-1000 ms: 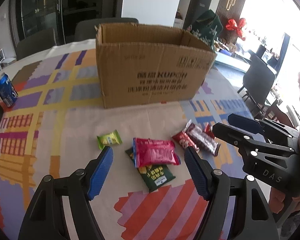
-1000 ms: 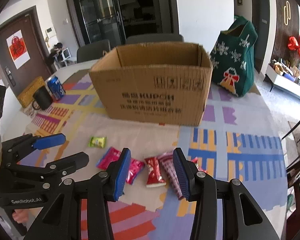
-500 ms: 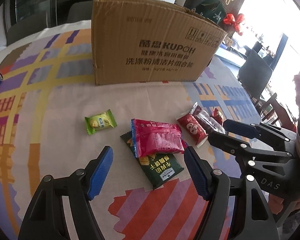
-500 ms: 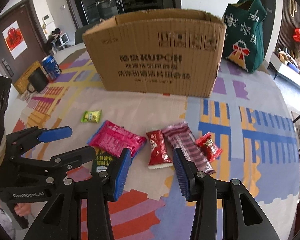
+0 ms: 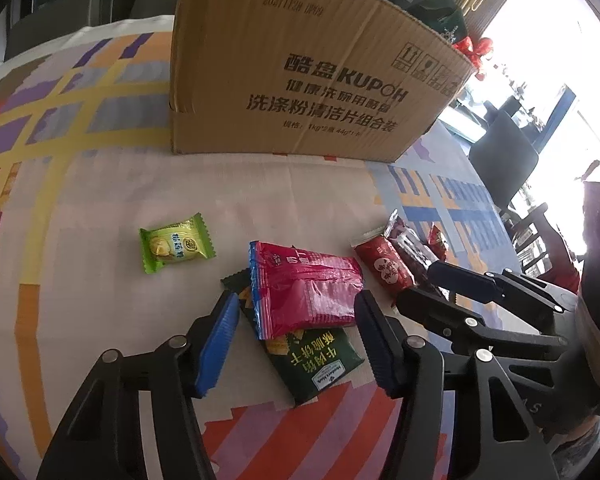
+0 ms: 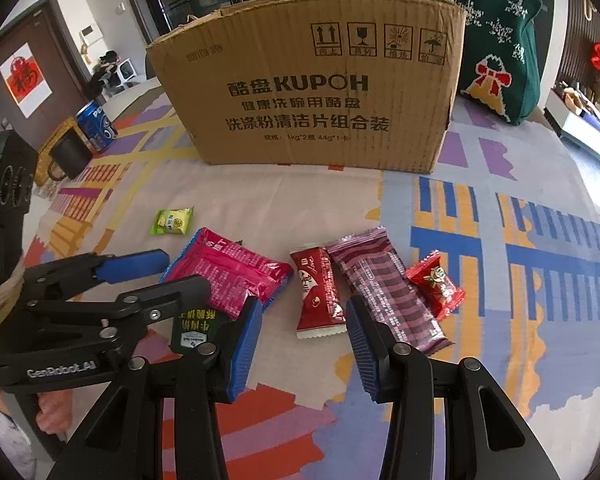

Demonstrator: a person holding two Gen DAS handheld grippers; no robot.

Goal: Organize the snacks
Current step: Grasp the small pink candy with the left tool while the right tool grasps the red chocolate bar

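Snacks lie on the patterned tablecloth in front of a cardboard box. A pink packet lies on a dark green packet. A small green packet lies to the left. A red packet, a maroon striped bar and a small red candy lie to the right. My left gripper is open, straddling the pink and green packets. My right gripper is open, just before the red packet.
A blue soda can and a black mug stand at the table's far left. A green knitted bag stands to the right of the box. Dark chairs stand beyond the table's right edge.
Both grippers have moved forward and down toward the snacks, which now look larger and closer. The left fingers now flank the pink packet. Both stay open.
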